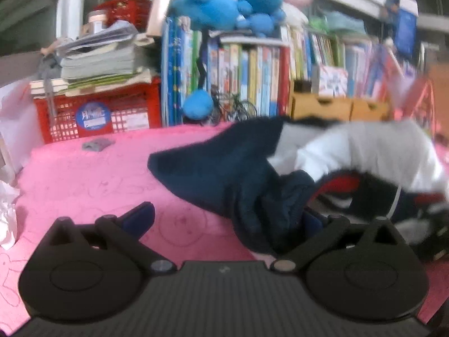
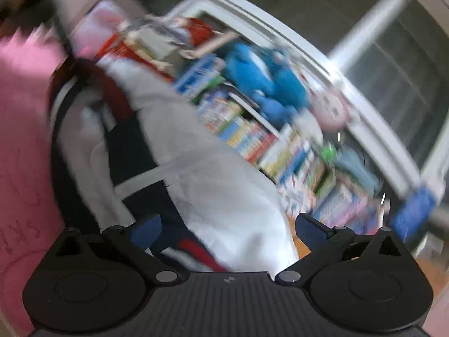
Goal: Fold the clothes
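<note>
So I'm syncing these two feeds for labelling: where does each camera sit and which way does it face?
Left wrist: on the left tool, looking level over the pink blanket at the garment and bookshelf.
Right wrist: on the right tool, rolled, garment close ahead.
Shared: garment, books, blue plush toy.

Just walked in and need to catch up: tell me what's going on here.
A person with a gripper in each hand is folding clothes on a pink blanket. The left gripper is open, with dark blue cloth bunched over one finger. The right gripper is also open, with a white, navy and red jacket lying loose between its fingers. Nothing looks folded yet; both views are blurred.
</note>
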`<state>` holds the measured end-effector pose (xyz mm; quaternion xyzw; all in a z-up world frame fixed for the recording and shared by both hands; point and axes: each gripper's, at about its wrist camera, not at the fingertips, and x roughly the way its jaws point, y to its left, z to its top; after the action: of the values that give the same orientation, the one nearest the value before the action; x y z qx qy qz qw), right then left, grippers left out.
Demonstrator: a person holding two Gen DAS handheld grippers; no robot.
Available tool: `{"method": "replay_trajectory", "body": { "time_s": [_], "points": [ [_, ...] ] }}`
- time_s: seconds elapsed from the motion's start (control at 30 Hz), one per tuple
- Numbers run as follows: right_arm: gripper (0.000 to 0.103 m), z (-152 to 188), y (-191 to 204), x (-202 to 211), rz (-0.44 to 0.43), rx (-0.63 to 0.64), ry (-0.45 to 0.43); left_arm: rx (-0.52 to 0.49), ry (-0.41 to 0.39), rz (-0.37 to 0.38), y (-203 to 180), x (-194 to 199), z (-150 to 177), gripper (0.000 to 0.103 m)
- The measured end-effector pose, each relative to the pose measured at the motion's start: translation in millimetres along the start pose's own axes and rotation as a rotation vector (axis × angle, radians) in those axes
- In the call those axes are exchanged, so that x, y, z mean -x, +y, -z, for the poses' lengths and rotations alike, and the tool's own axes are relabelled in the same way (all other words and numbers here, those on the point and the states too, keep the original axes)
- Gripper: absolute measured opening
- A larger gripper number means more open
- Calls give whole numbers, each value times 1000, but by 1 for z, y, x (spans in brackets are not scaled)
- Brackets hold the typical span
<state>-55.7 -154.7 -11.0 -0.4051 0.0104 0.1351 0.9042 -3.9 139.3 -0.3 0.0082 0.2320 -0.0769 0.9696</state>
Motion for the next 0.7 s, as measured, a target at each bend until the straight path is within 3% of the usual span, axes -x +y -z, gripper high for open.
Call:
{"method": "replay_trajectory", "body": {
  "time_s": [0.1,0.3,0.43,0.57,0.7],
  "points": [
    [103,-9,26,-18,-25,87,4,-20,-20,7,-5,2,-4,103],
    [103,-33,52,-31,-154,49,-13,-28,-46,44,-10,2,-7,103],
    [103,-43,56,-46,-4,-6,17,-9,-82,102,-8,10,-8,103],
    [103,-46,34,-40,154,-110,9,-17,-95,157,-10,14,-6,103],
    [103,-47,4,-22,205,-241,-43,-117,-110,173,-32,15,-1,103]
  ]
}}
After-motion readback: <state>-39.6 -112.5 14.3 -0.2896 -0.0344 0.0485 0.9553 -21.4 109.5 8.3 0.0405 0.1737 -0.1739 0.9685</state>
